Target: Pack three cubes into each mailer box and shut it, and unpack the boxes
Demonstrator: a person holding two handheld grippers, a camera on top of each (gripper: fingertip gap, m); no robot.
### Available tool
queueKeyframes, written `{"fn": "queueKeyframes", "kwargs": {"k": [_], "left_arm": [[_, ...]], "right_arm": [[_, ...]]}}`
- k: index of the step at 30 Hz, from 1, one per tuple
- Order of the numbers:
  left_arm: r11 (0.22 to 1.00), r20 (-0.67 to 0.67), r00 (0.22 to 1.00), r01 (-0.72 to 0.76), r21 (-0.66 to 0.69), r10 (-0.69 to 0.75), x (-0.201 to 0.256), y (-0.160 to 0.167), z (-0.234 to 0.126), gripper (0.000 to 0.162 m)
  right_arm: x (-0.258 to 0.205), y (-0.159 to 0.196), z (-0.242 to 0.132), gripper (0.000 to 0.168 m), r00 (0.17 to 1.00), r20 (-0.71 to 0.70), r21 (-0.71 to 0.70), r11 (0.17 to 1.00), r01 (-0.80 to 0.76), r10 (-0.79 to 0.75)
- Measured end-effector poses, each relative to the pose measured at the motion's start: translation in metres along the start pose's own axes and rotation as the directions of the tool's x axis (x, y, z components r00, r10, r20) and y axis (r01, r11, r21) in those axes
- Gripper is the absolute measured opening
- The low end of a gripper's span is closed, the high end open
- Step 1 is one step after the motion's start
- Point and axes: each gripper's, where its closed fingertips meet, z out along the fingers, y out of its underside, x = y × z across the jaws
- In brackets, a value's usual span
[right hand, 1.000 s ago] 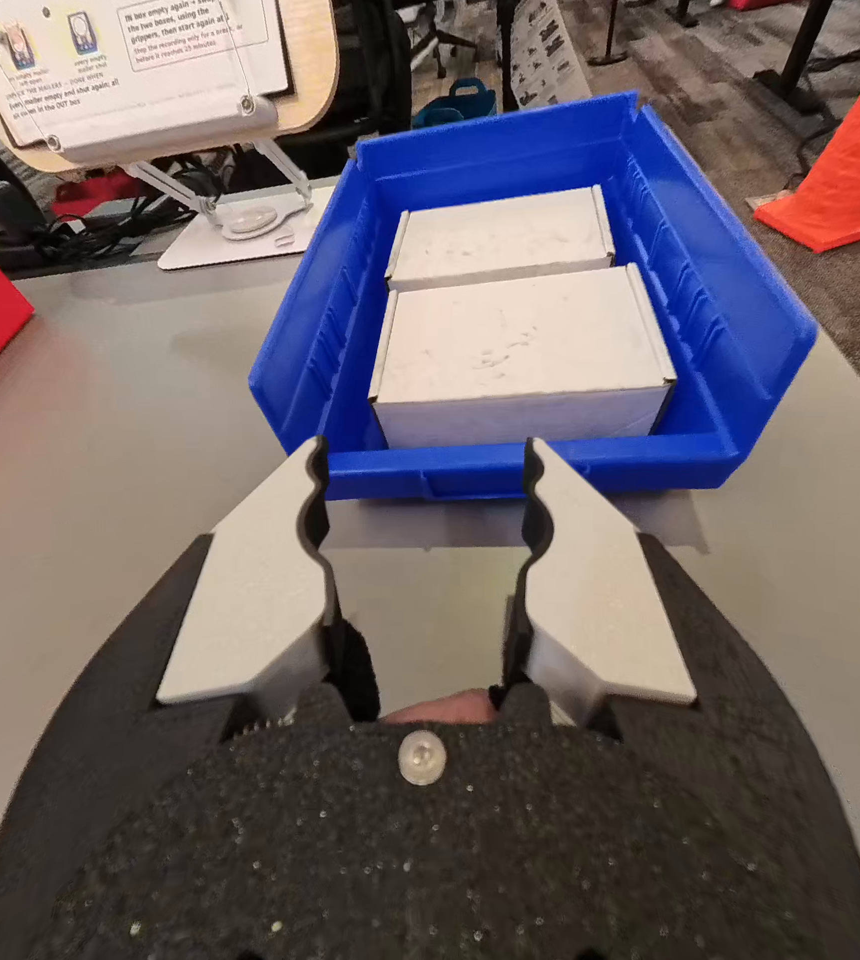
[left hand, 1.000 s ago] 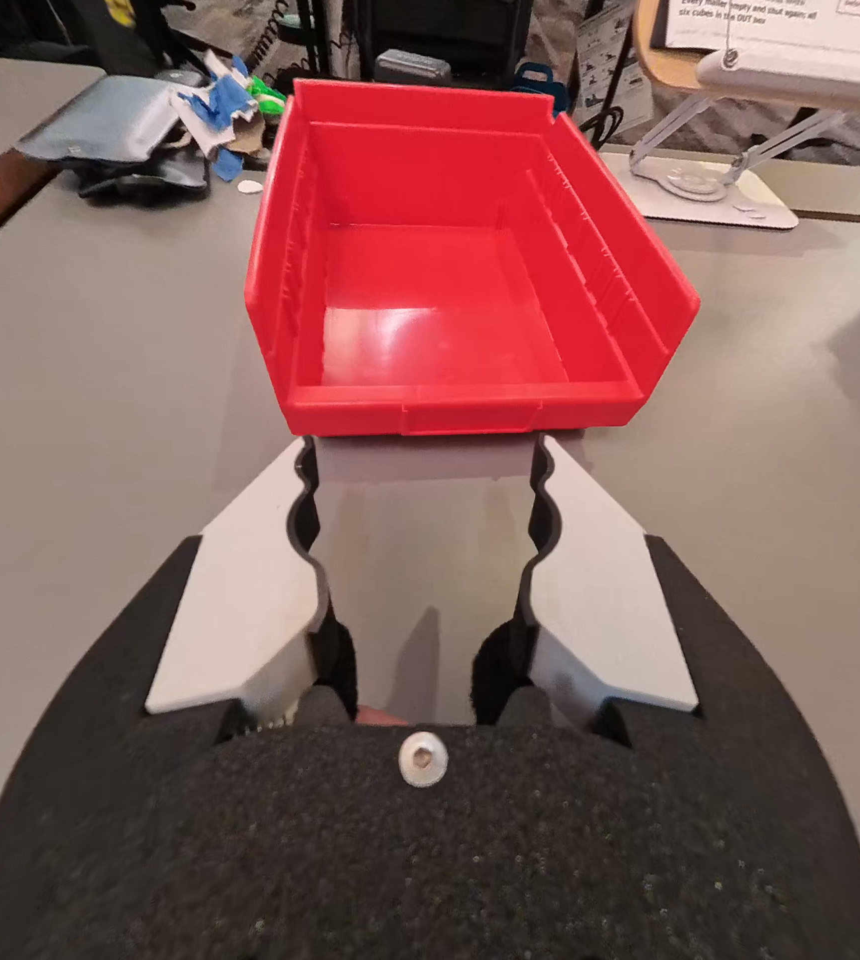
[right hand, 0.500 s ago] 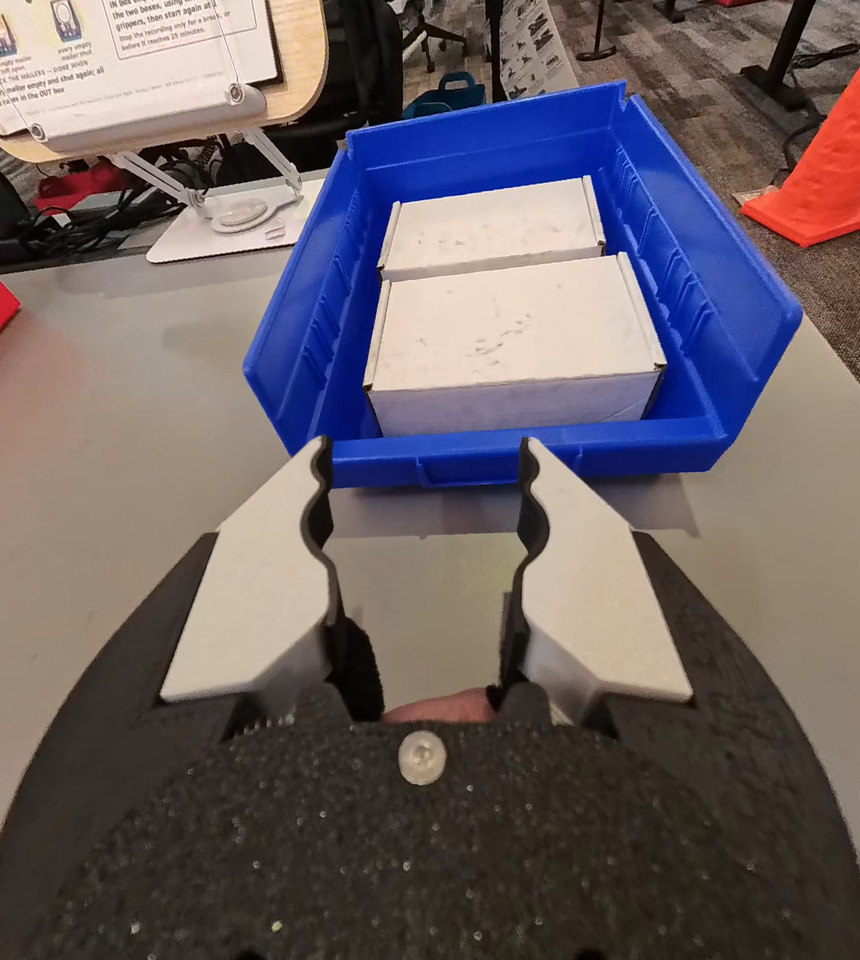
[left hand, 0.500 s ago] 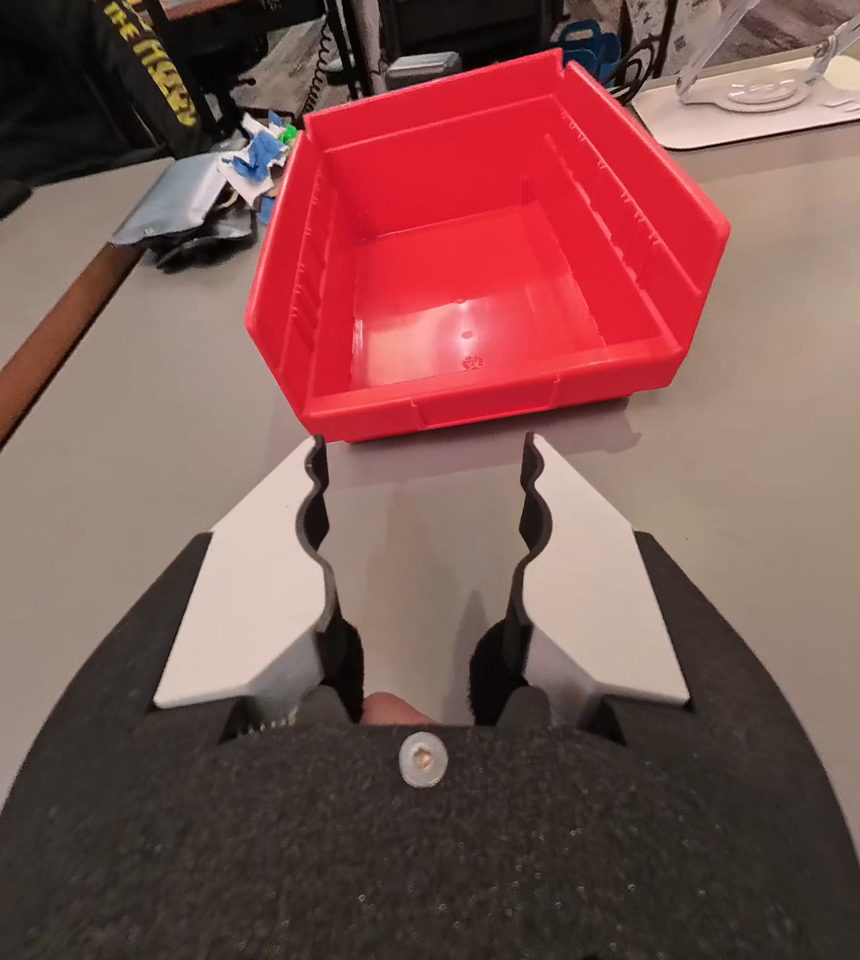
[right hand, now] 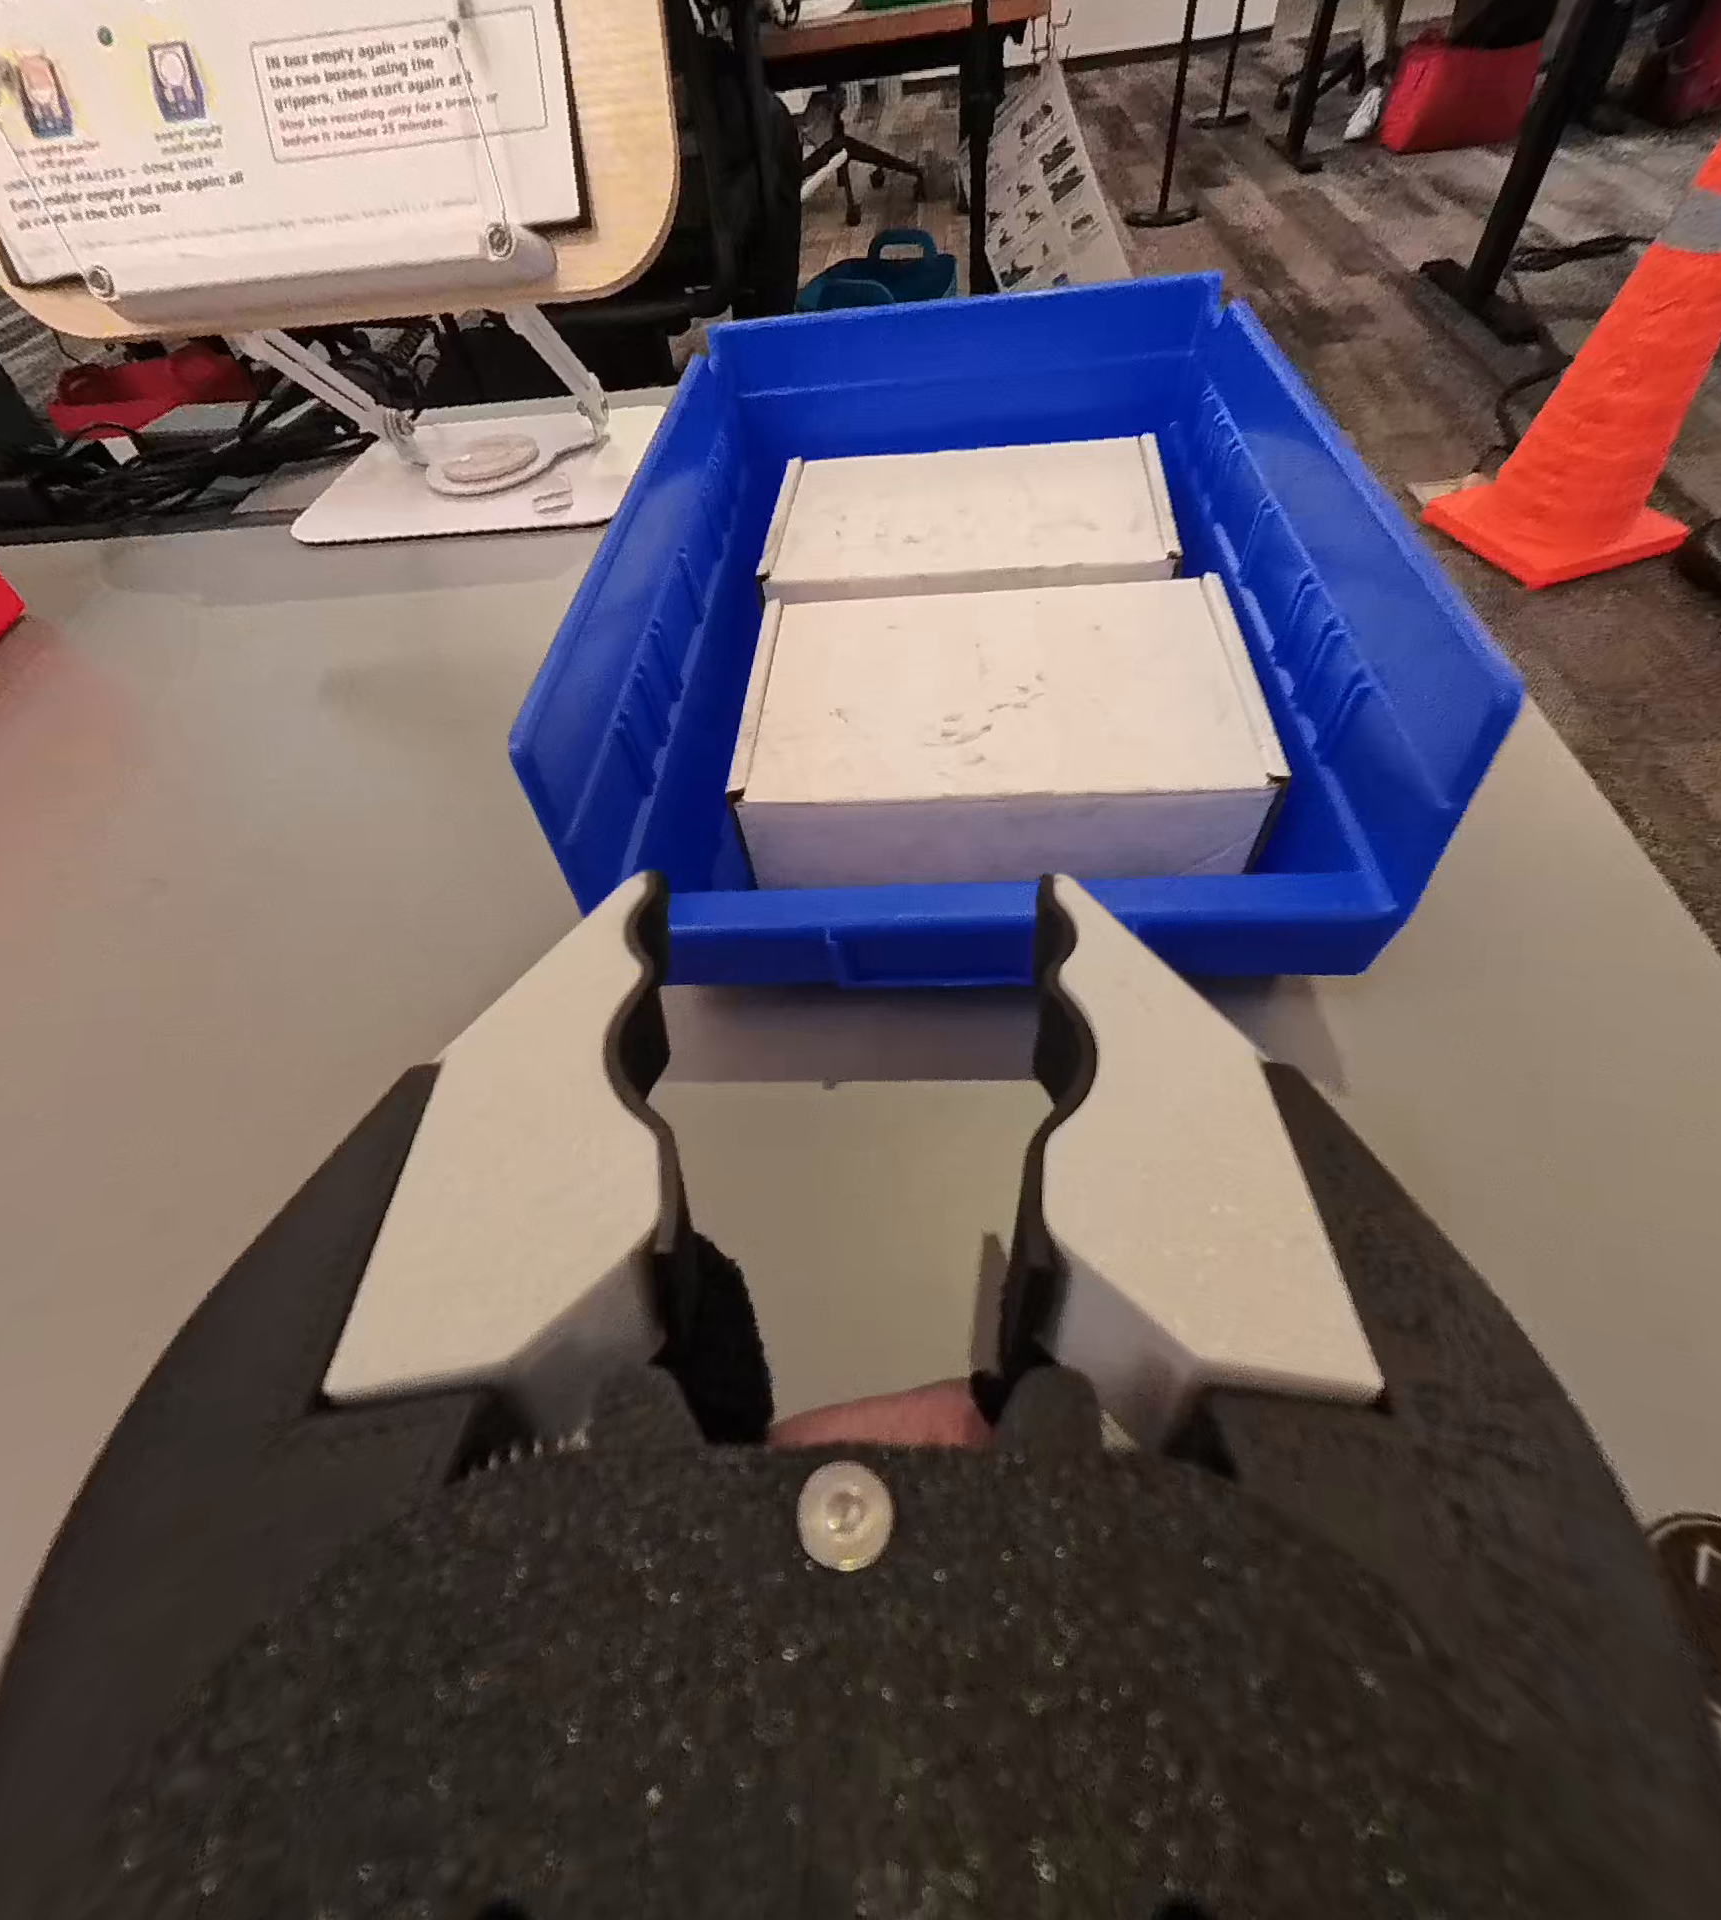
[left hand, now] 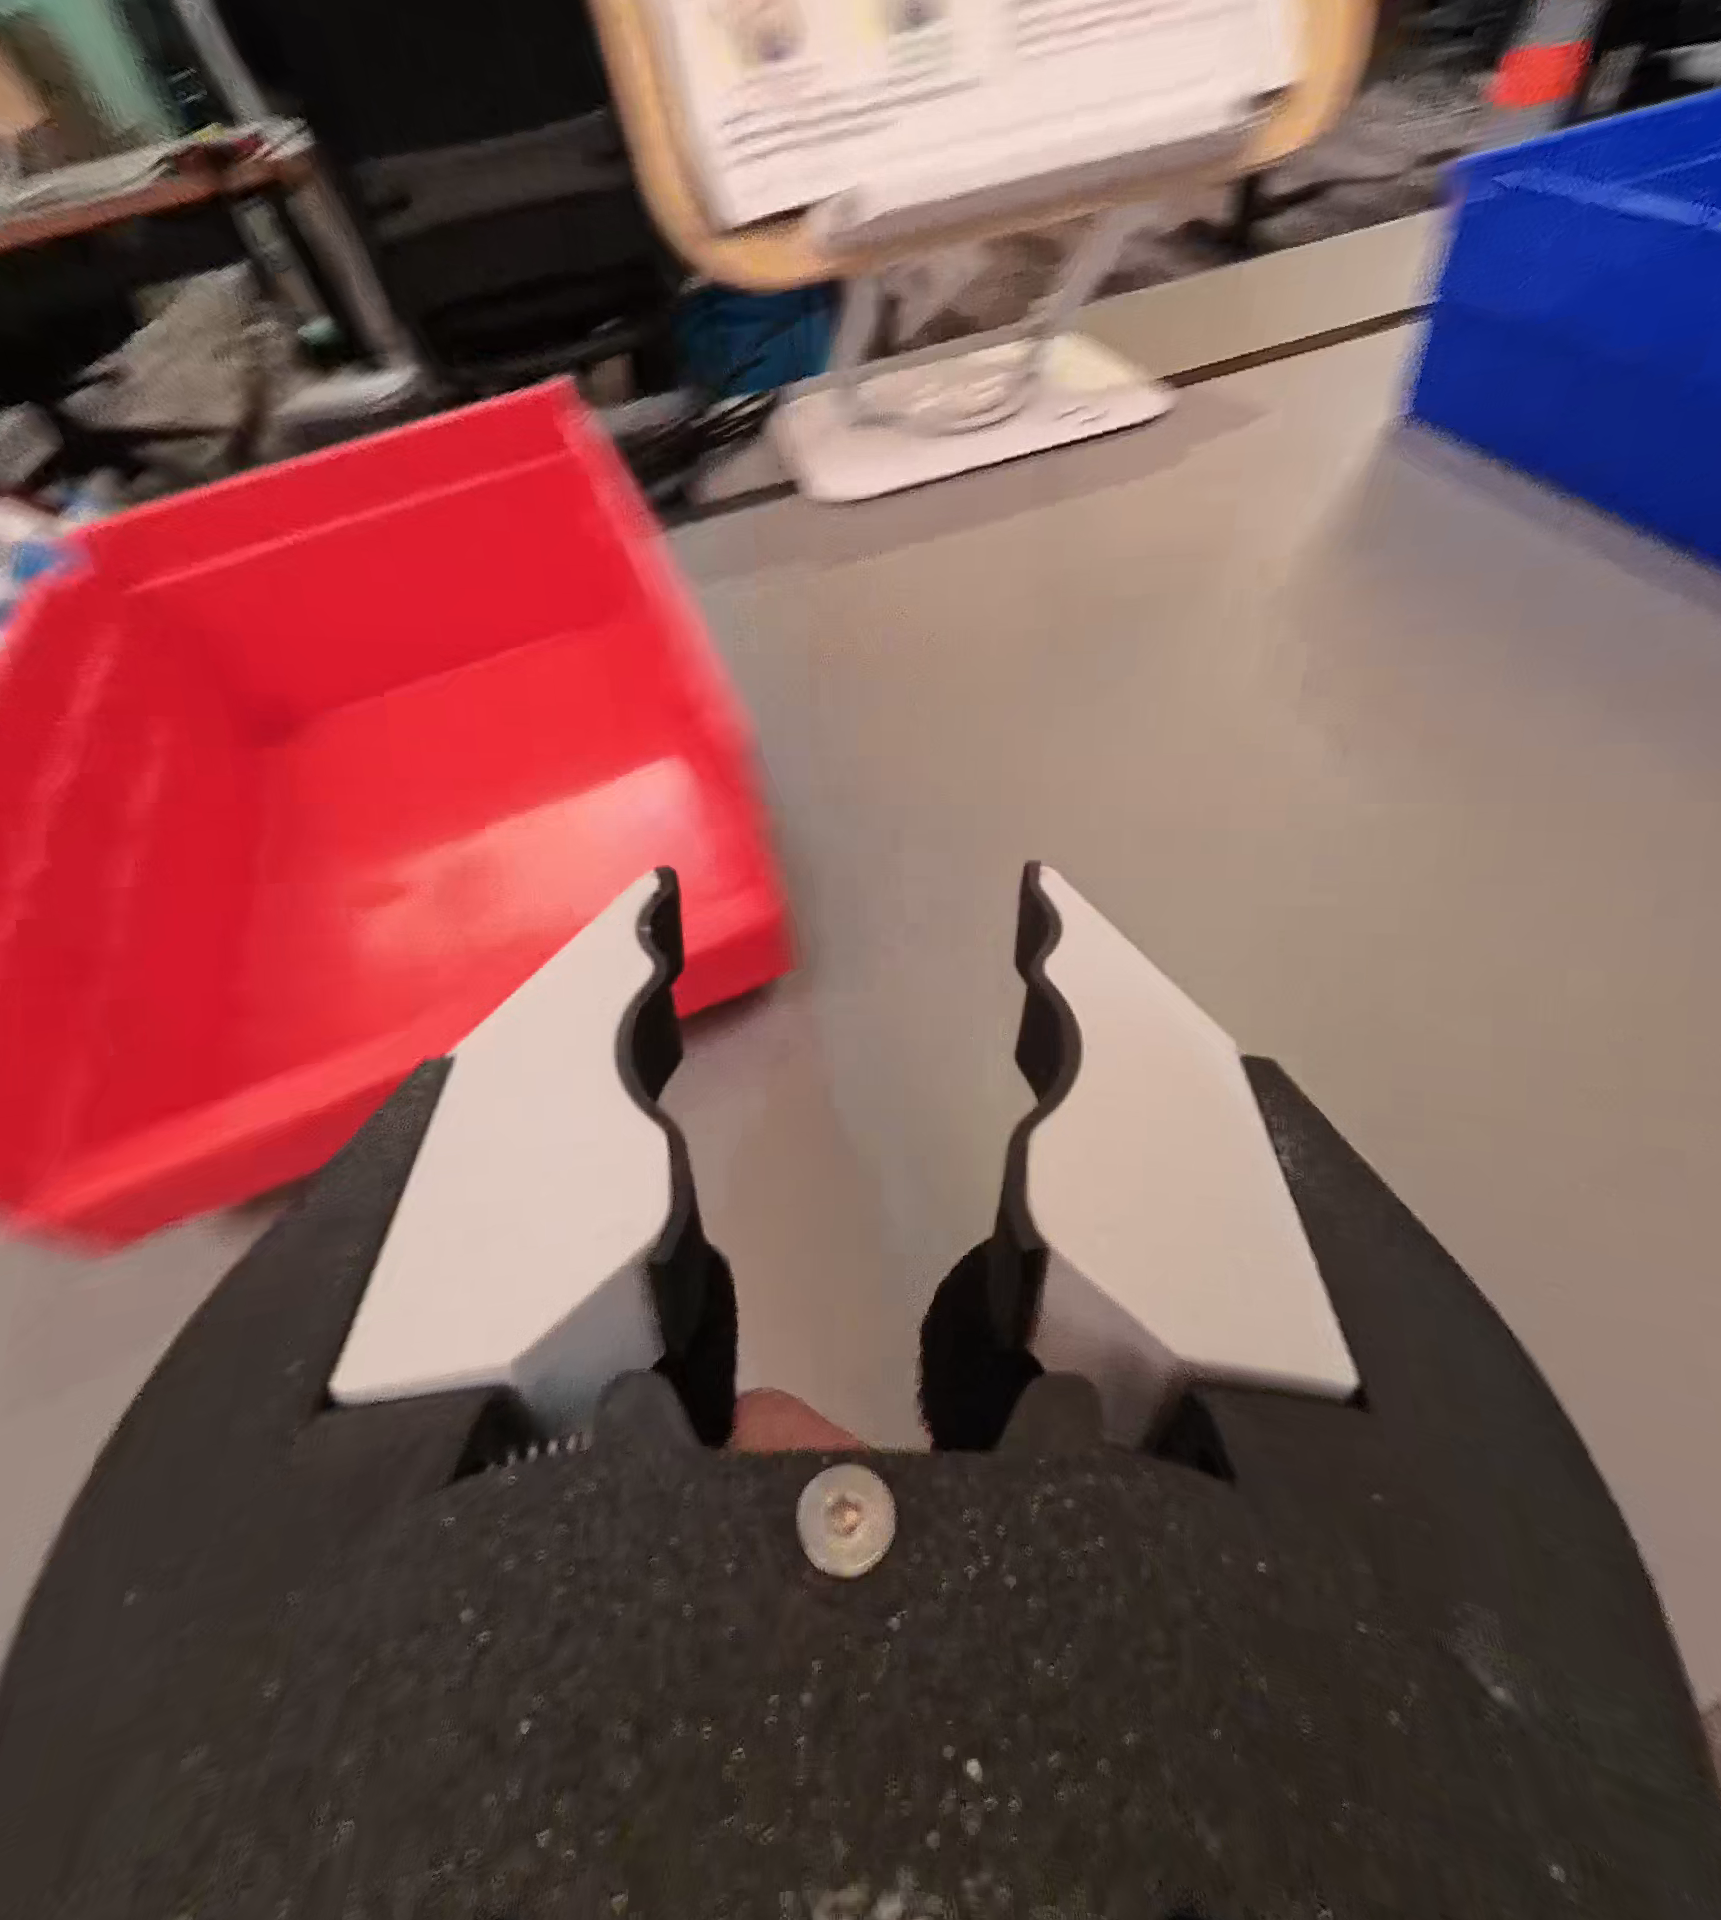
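Boxes lie beyond parted, empty fingers — untouched.

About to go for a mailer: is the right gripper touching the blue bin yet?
Apart. The right wrist view shows a strip of bare grey table between the open right gripper and the blue bin, though the fingertips overlap its front lip in the image.
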Motion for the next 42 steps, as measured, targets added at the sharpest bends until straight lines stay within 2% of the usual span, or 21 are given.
{"fn": "queueKeyframes", "kwargs": {"k": [2, 4, 6, 7, 9, 12, 14, 17, 19, 24, 29, 32, 35, 40, 42], "left_arm": [[1.000, -0.173, 0.985, -0.005, -0.019, 0.002, 0.071, -0.017, 0.020, 0.062], [0.995, -0.412, 0.910, 0.004, -0.102, -0.046, 0.163, -0.022, 0.033, 0.062], [0.993, -0.540, 0.841, -0.055, -0.101, -0.008, 0.242, -0.032, 0.046, 0.066], [0.994, -0.538, 0.842, -0.093, -0.063, 0.045, 0.268, -0.041, 0.059, 0.072], [0.992, -0.480, 0.870, -0.122, 0.017, 0.115, 0.307, -0.064, 0.093, 0.073], [0.997, -0.476, 0.878, -0.071, -0.037, 0.044, 0.354, -0.077, 0.144, 0.074], [0.995, -0.448, 0.894, -0.026, -0.095, -0.019, 0.367, -0.078, 0.173, 0.074], [0.994, -0.410, 0.910, 0.027, -0.108, -0.069, 0.366, -0.079, 0.197, 0.061], [0.994, -0.402, 0.912, 0.040, -0.101, -0.078, 0.359, -0.080, 0.199, 0.032], [0.993, -0.278, 0.958, 0.044, -0.110, -0.074, 0.304, -0.072, 0.198, 0.003], [0.992, -0.248, 0.965, 0.058, -0.111, -0.084, 0.277, -0.056, 0.167, 0.002], [0.990, -0.211, 0.972, 0.086, -0.110, -0.108, 0.254, -0.045, 0.144, 0.002], [0.983, -0.129, 0.979, 0.144, -0.113, -0.158, 0.213, -0.031, 0.123, 0.001], [0.963, 0.086, 0.966, 0.250, -0.100, -0.242, 0.111, -0.006, 0.094, 0.002], [0.955, 0.114, 0.955, 0.284, -0.085, -0.274, 0.083, -0.001, 0.090, 0.002]], "right_arm": [[0.005, -0.003, -0.003, 0.070, 1.000, -0.016, 0.014, 1.000, 0.010, -0.010], [0.009, -0.006, -0.006, 0.070, 0.999, -0.030, 0.031, 0.999, 0.020, -0.019], [0.014, -0.007, -0.008, 0.070, 0.999, -0.043, 0.042, 0.999, 0.026, -0.024], [0.016, -0.007, -0.009, 0.070, 0.999, -0.048, 0.039, 0.999, 0.024, -0.022], [0.020, -0.006, -0.010, 0.070, 0.999, -0.046, 0.039, 0.999, 0.004, -0.002], [0.024, -0.004, -0.013, 0.070, 0.999, -0.041, 0.038, 0.999, -0.024, 0.025], [0.027, -0.004, -0.015, 0.070, 0.998, -0.046, 0.040, 0.999, -0.030, 0.032], [0.034, -0.002, -0.019, 0.070, 0.997, -0.058, 0.037, 0.999, -0.039, 0.041], [0.037, 0.000, -0.021, 0.070, 0.997, -0.057, 0.034, 0.998, -0.057, 0.058], [0.022, 0.024, -0.015, 0.072, 0.993, 0.011, -0.076, 0.990, -0.116, 0.117], [0.001, 0.032, 0.000, 0.072, 0.981, -0.045, -0.095, 0.977, -0.192, 0.188], [-0.020, 0.051, 0.015, 0.068, 0.981, -0.072, -0.186, 0.964, -0.189, 0.179], [-0.059, 0.050, 0.026, 0.057, 0.980, 0.006, -0.195, 0.962, -0.193, 0.198], [-0.166, 0.050, 0.049, 0.071, 0.950, 0.293, -0.233, 0.972, -0.038, 0.107], [-0.195, 0.045, 0.058, 0.067, 0.931, 0.359, -0.215, 0.976, 0.023, 0.058]]}}
